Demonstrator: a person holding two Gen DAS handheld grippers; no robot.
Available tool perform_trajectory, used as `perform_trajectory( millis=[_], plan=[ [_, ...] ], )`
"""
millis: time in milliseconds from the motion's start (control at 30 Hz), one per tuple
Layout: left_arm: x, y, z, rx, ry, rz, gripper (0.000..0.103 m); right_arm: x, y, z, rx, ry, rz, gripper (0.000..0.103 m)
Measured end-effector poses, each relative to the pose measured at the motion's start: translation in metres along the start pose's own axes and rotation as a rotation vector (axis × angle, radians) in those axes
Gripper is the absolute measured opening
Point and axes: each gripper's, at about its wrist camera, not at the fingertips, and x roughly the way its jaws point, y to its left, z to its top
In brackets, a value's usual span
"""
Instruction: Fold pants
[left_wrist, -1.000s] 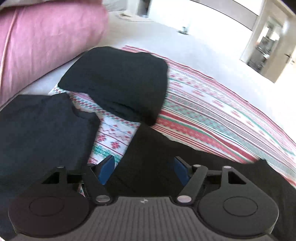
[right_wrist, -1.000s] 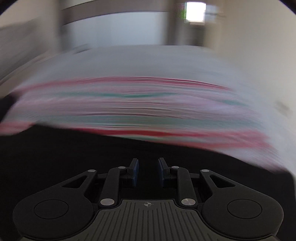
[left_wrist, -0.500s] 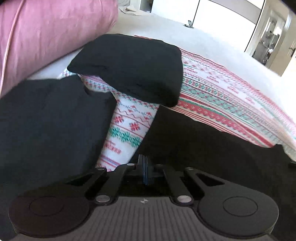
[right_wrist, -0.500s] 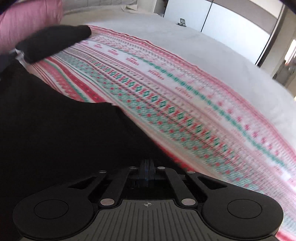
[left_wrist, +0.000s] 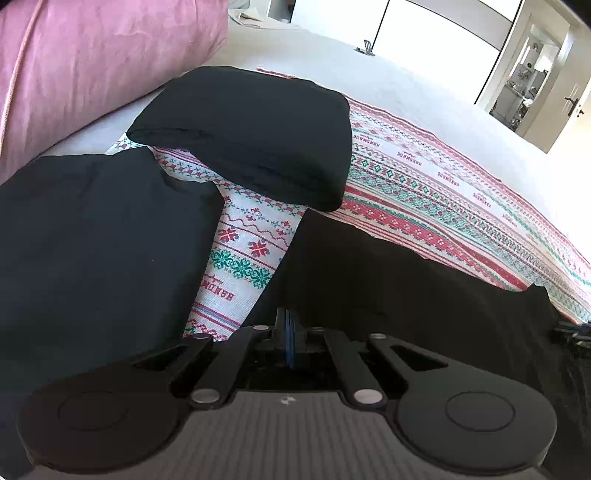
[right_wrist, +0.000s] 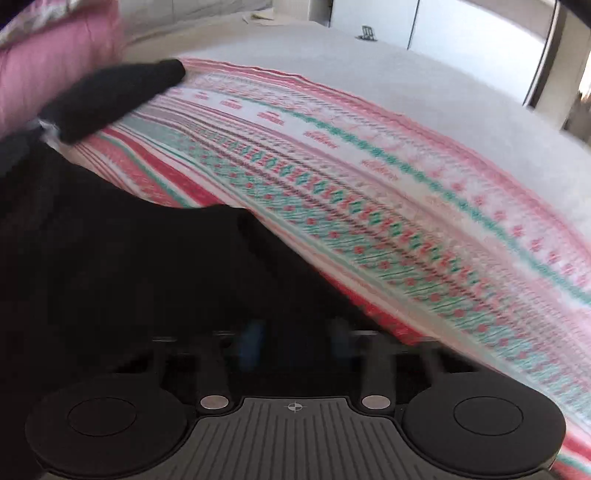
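Black pants (left_wrist: 388, 280) lie spread on a patterned red, green and white cloth (left_wrist: 424, 184) on a bed. My left gripper (left_wrist: 287, 332) is shut, its blue pads pressed together at the near left edge of the pants; the fabric looks pinched between them. In the right wrist view the pants (right_wrist: 129, 258) fill the lower left. My right gripper (right_wrist: 293, 338) is over the pants, blurred, with its fingers (right_wrist: 251, 339) apart.
A folded black garment (left_wrist: 251, 129) lies on the cloth at the back. Another dark garment (left_wrist: 92, 240) lies to the left. A pink cushion (left_wrist: 92, 66) stands behind them. A doorway (left_wrist: 535, 74) is at the far right.
My left gripper went from open to shut at the pants' edge and has stayed shut. My right gripper was shut half a second ago and its fingers are now apart.
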Motion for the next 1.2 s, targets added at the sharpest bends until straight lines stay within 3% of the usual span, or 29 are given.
perform_trajectory(
  millis=[100, 300, 433, 500, 567, 667, 767, 833, 867, 900, 1000, 1067, 1133, 1200],
  plan=[
    [0.001, -0.001, 0.002, -0.004, 0.0, 0.011, 0.0, -0.005, 0.023, 0.007, -0.125, 0.004, -0.091, 0.001],
    [0.002, -0.003, 0.0, 0.006, -0.002, 0.035, 0.0, -0.004, 0.017, 0.023, -0.107, -0.028, -0.148, 0.0],
    [0.003, -0.003, 0.001, 0.015, 0.003, 0.047, 0.0, 0.022, 0.032, 0.015, -0.219, -0.022, -0.213, 0.003],
    [0.002, -0.004, 0.003, 0.041, 0.009, 0.044, 0.002, 0.016, 0.032, 0.013, -0.181, -0.052, -0.25, 0.016],
    [-0.003, -0.003, 0.006, 0.023, -0.004, 0.038, 0.018, 0.0, 0.025, 0.007, -0.09, -0.073, -0.272, 0.028],
    [-0.021, -0.003, 0.015, 0.008, -0.087, 0.043, 0.026, -0.043, 0.002, -0.024, -0.03, -0.129, -0.295, 0.042],
    [-0.04, -0.014, 0.023, 0.053, -0.208, 0.089, 0.028, -0.088, -0.056, -0.071, 0.081, -0.108, -0.36, 0.042],
    [-0.048, -0.029, 0.025, 0.087, -0.258, 0.043, 0.032, -0.11, -0.096, -0.102, 0.17, -0.051, -0.381, 0.042],
    [-0.047, -0.041, 0.025, 0.114, -0.249, -0.015, 0.04, -0.123, -0.116, -0.12, 0.199, -0.026, -0.386, 0.042],
    [-0.042, -0.058, 0.025, 0.153, -0.21, -0.097, 0.047, -0.132, -0.128, -0.134, 0.214, -0.011, -0.38, 0.042],
    [-0.019, -0.122, 0.022, 0.217, -0.101, -0.279, 0.047, -0.147, -0.156, -0.163, 0.228, 0.051, -0.351, 0.037],
    [-0.002, -0.173, 0.02, 0.306, -0.057, -0.372, 0.047, -0.147, -0.165, -0.169, 0.205, 0.058, -0.405, 0.037],
    [0.019, -0.226, 0.018, 0.425, -0.02, -0.394, 0.047, -0.144, -0.178, -0.172, 0.231, 0.048, -0.394, 0.037],
    [0.041, -0.269, 0.015, 0.516, 0.008, -0.384, 0.047, -0.133, -0.183, -0.178, 0.211, 0.07, -0.347, 0.026]
  ],
)
